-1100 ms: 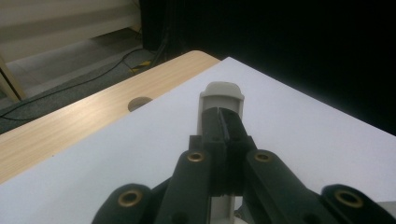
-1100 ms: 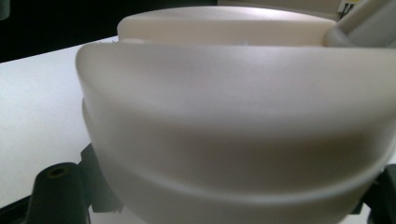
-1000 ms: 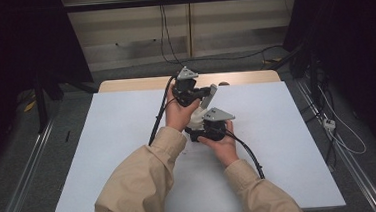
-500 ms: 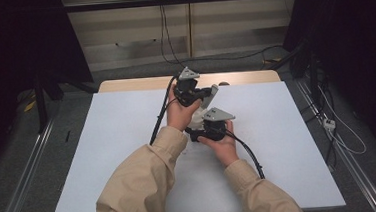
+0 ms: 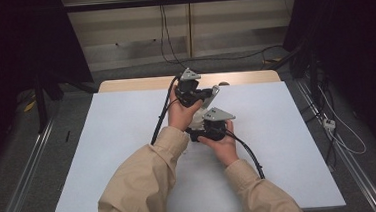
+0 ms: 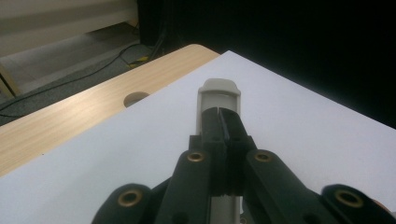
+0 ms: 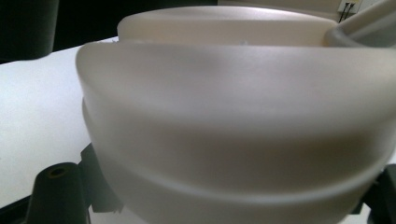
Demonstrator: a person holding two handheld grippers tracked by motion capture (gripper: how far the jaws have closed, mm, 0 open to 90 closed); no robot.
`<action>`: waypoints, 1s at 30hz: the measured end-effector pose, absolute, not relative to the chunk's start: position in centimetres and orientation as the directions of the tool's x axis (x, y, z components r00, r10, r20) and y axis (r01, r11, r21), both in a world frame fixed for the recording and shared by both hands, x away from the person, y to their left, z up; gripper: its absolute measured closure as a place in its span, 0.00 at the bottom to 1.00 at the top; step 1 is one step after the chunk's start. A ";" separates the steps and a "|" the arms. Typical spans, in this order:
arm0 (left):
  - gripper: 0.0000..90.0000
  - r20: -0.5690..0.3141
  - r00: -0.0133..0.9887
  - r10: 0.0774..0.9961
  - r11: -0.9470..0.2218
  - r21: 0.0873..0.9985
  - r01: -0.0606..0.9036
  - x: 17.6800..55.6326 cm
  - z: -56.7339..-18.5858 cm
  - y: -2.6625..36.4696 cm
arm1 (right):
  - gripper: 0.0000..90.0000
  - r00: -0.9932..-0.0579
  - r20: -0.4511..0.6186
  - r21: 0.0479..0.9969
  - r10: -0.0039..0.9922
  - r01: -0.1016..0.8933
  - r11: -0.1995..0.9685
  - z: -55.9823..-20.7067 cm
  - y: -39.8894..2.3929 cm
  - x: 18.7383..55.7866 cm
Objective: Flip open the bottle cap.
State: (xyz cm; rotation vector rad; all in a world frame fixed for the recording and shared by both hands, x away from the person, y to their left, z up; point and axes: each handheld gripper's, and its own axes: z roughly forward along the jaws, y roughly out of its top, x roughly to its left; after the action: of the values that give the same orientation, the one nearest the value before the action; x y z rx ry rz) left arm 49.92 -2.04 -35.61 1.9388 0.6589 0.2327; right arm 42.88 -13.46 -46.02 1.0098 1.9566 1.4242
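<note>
The left gripper [image 6: 219,126] holds a flat, pale grey strip [image 6: 218,95] — its fingers [image 6: 212,128] are clenched on it, tips almost meeting, and the strip's rounded end pokes out just past them. The strip's long axis runs straight along the fingers, away from the hand and out over the white table [image 6: 303,135]; what the strip is I cannot tell.

In the right gripper view a pale, rounded bowl-like piece [image 7: 233,121] sits pressed up close between the right gripper's fingers, which seem closed on its rim.

From the high view the left gripper [image 5: 191,91] sits farther from the person, the right gripper [image 5: 198,133] nearer, the two just beside each other above the middle of the table [image 5: 103,142]. The strip's [image 5: 210,95] free end slants down toward the right gripper — so I judge that the coming move turns on that line: the bowl-like piece lies just below and nearer than the strip's tip.
</note>
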 end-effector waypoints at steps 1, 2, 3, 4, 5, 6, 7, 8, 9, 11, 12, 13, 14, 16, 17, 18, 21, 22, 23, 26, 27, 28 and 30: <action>1.00 -0.125 0.831 0.542 -0.320 0.883 0.342 49.9 -35.6 -2.1 | 0.21 -0.591 0.020 0.948 0.806 0.267 0.172 -46.0 -13.5 42.9; 1.00 -0.124 0.831 0.542 -0.320 0.884 0.341 49.9 -35.7 -2.1 | 0.21 -0.591 0.020 0.948 0.806 0.267 0.172 -46.0 -13.5 42.9; 1.00 -0.124 0.831 0.542 -0.320 0.884 0.341 49.9 -35.7 -2.1 | 0.21 -0.591 0.021 0.949 0.807 0.267 0.170 -46.0 -13.5 42.9; 1.00 -0.124 0.831 0.543 -0.318 0.885 0.340 50.0 -35.7 -2.1 | 0.21 -0.590 0.023 0.948 0.807 0.268 0.169 -46.0 -13.5 42.9; 1.00 -0.126 0.830 0.543 -0.317 0.885 0.341 50.0 -35.7 -2.2 | 0.21 -0.590 0.024 0.948 0.807 0.268 0.168 -46.0 -13.5 42.9; 1.00 -0.125 0.830 0.543 -0.319 0.884 0.342 50.0 -35.7 -2.2 | 0.21 -0.591 0.022 0.949 0.806 0.266 0.169 -46.0 -13.5 42.9; 1.00 -0.124 0.830 0.543 -0.321 0.883 0.342 50.0 -35.8 -2.2 | 0.21 -0.591 0.022 0.948 0.806 0.268 0.170 -46.0 -13.5 42.9; 1.00 -0.127 0.830 0.543 -0.321 0.882 0.346 50.0 -35.8 -2.2 | 0.21 -0.591 0.022 0.948 0.806 0.268 0.170 -46.0 -13.5 42.9; 1.00 -0.124 0.831 0.542 -0.325 0.881 0.344 50.0 -35.8 -2.2 | 0.21 -0.591 0.022 0.949 0.806 0.267 0.170 -46.0 -13.5 42.9; 1.00 -0.125 0.831 0.542 -0.323 0.882 0.343 50.0 -35.9 -2.3 | 0.21 -0.592 0.021 0.948 0.806 0.267 0.171 -46.0 -13.5 42.9; 1.00 -0.125 0.831 0.542 -0.324 0.881 0.344 50.1 -36.0 -2.3 | 0.21 -0.593 0.017 0.948 0.805 0.265 0.174 -46.0 -13.5 42.9; 1.00 -0.128 0.831 0.541 -0.322 0.881 0.346 50.1 -36.0 -2.3 | 0.21 -0.594 0.014 0.949 0.804 0.261 0.176 -46.0 -13.5 42.9; 1.00 -0.127 0.832 0.541 -0.324 0.881 0.345 50.1 -36.0 -2.2 | 0.21 -0.593 0.015 0.949 0.805 0.262 0.175 -46.0 -13.5 42.9; 1.00 -0.127 0.832 0.540 -0.323 0.881 0.344 50.1 -36.0 -2.3 | 0.21 -0.593 0.018 0.949 0.805 0.264 0.174 -46.0 -13.5 42.9; 1.00 -0.128 0.832 0.539 -0.323 0.881 0.345 50.1 -36.0 -2.3 | 0.21 -0.593 0.019 0.948 0.805 0.265 0.173 -46.0 -13.5 42.9; 1.00 -0.129 0.832 0.539 -0.322 0.881 0.346 50.2 -36.1 -2.3 | 0.21 -0.593 0.019 0.948 0.805 0.266 0.173 -46.0 -13.5 42.9; 1.00 -0.130 0.833 0.537 -0.325 0.880 0.347 50.2 -36.2 -2.3 | 0.21 -0.593 0.019 0.949 0.805 0.265 0.173 -46.0 -13.5 42.9; 1.00 -0.131 0.833 0.537 -0.324 0.880 0.347 50.2 -36.2 -2.3 | 0.21 -0.593 0.019 0.949 0.805 0.265 0.173 -46.0 -13.5 42.9; 1.00 -0.130 0.833 0.537 -0.324 0.880 0.346 50.2 -36.3 -2.3 | 0.21 -0.593 0.020 0.949 0.805 0.266 0.172 -46.0 -13.5 42.9; 1.00 -0.126 0.833 0.539 -0.329 0.879 0.345 50.2 -36.3 -2.4 | 0.21 -0.592 0.023 0.949 0.806 0.267 0.170 -46.0 -13.5 42.9; 1.00 -0.127 0.833 0.539 -0.329 0.879 0.346 50.2 -36.3 -2.4 | 0.21 -0.593 0.021 0.949 0.805 0.265 0.170 -46.0 -13.5 42.9; 1.00 -0.127 0.833 0.538 -0.328 0.879 0.346 50.2 -36.3 -2.4 | 0.21 -0.593 0.022 0.949 0.805 0.267 0.171 -46.0 -13.5 42.9; 1.00 -0.124 0.834 0.537 -0.332 0.879 0.344 50.2 -36.3 -2.4 | 0.21 -0.594 0.017 0.949 0.804 0.264 0.175 -46.0 -13.5 42.9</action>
State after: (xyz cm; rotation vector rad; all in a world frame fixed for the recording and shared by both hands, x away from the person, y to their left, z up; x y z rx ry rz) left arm 50.23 -2.39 -36.34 1.9512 0.6545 0.2280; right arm 42.89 -13.49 -46.04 1.0037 1.9581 1.4246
